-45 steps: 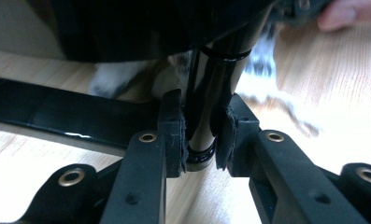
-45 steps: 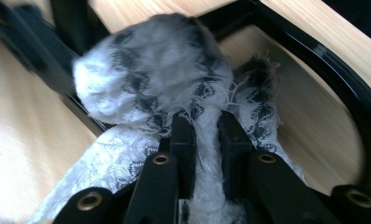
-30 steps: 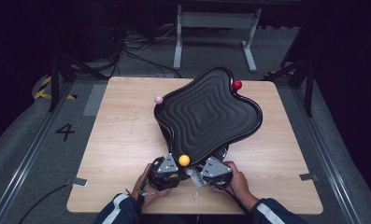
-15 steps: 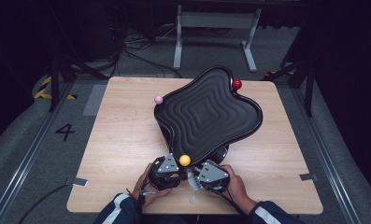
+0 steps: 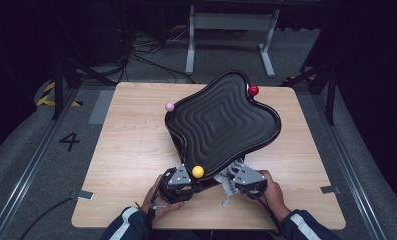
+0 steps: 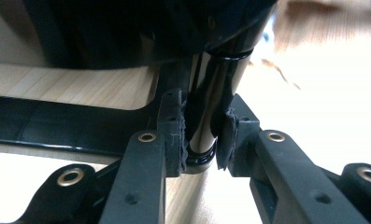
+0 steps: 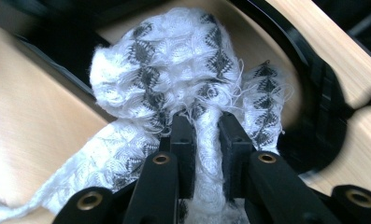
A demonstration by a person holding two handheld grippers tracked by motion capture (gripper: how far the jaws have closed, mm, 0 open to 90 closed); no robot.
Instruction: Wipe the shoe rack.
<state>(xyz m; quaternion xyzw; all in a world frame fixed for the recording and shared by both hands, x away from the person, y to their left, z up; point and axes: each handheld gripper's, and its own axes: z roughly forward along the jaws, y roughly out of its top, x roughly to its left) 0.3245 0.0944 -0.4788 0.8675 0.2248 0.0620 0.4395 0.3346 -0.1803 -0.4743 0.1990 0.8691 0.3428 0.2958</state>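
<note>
A black wavy board [image 5: 221, 120] with ribbed rings stands tilted on a black stand on the wooden table [image 5: 126, 150]. Pink [image 5: 169, 107], red [image 5: 254, 90] and yellow [image 5: 198, 171] balls sit at its corners. My left gripper [image 5: 192, 183] is at the near edge under the yellow ball. In the left gripper view it [image 6: 203, 135] is shut on a glossy black post [image 6: 211, 93] of the stand. My right gripper [image 5: 234, 179] is shut on a white cloth with black pattern [image 7: 174, 60], bunched against the stand's black base [image 7: 314, 116] under the board.
A strip of the stand's black frame [image 6: 57, 126] lies on the table beside the post. A metal frame [image 5: 226, 30] and cables stand on the floor beyond the table. A hand holds each gripper at the table's near edge.
My right gripper with the cloth has slid left and then back to the right under the board's near edge. The left gripper and the board have stayed put.
</note>
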